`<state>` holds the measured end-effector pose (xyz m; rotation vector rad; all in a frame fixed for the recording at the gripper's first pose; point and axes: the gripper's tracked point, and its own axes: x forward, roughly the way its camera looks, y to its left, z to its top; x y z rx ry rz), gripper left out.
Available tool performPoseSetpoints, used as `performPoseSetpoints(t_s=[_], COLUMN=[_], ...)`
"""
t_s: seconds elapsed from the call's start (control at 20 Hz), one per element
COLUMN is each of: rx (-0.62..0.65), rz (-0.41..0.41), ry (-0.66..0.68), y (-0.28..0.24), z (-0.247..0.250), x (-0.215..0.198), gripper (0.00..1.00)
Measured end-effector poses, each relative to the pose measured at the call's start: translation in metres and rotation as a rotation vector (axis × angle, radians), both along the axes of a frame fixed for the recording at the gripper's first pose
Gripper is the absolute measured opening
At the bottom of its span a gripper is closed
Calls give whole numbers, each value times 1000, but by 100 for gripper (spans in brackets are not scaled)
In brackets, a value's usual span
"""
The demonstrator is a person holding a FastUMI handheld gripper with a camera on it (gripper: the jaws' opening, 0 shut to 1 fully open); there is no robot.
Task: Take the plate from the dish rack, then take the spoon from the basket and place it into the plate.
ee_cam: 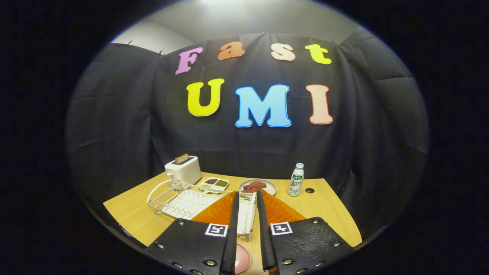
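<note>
A white wire dish rack point(179, 200) stands on the wooden table point(328, 214), just ahead of and left of my fingers. Its white cutlery basket point(248, 221) sits at the rack's near right corner and shows in the gap between them. I cannot make out the spoon in it. A pink plate point(241, 259) lies flat on the table below the fingers, in front of the rack. My gripper point(247, 193) hangs above the basket, its fingers parted by a narrow gap with nothing held between them.
Beyond the rack stand a white toaster point(183, 170) with toast in it, a small divided dish point(216, 183), a plate with reddish food point(258, 186) and a small bottle point(296, 179). A dark hole point(310, 190) marks the table near the bottle.
</note>
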<state>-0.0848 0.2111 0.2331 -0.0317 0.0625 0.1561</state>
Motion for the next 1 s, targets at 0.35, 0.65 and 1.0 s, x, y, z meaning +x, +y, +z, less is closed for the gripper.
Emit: performPoseSetpoints(t_s=[0.35,0.65,1.0], rx=[22,1,16], rz=[-65,-108,-96], ry=[-74,-108,-106], y=[-41,-69,-89], z=[38,50,36], x=[-1,7,17], gripper=[26,74,96])
